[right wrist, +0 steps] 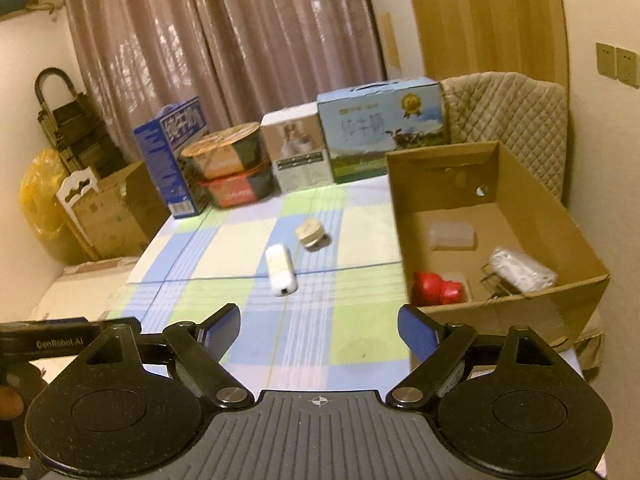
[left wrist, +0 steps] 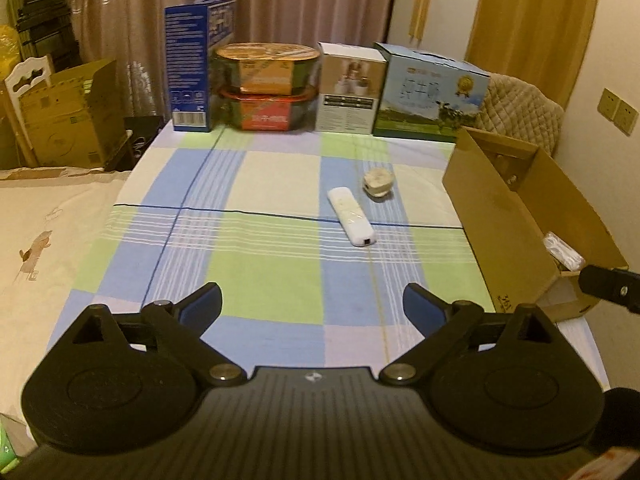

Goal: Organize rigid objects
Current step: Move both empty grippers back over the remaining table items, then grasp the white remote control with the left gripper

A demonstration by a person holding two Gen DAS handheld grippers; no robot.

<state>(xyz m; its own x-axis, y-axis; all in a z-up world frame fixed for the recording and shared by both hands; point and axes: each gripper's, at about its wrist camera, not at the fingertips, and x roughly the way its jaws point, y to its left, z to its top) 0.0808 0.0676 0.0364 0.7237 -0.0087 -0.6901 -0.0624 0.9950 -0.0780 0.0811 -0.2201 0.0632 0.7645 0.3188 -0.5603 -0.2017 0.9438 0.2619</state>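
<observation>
With both the left gripper and right gripper spread and empty, the white remote and beige plug lie mid-table beside the cardboard box, so picking the remote probably comes next.

A lived-in home room. Beyond the jaws, a checked cloth covers the tabletop, with grocery boxes before drawn curtains. A quilted chair stands far right.

Left gripper hovers over checked tablecloth, jaws wide apart, nothing between. White remote lies just beside small round plug; cardboard box at right.
</observation>
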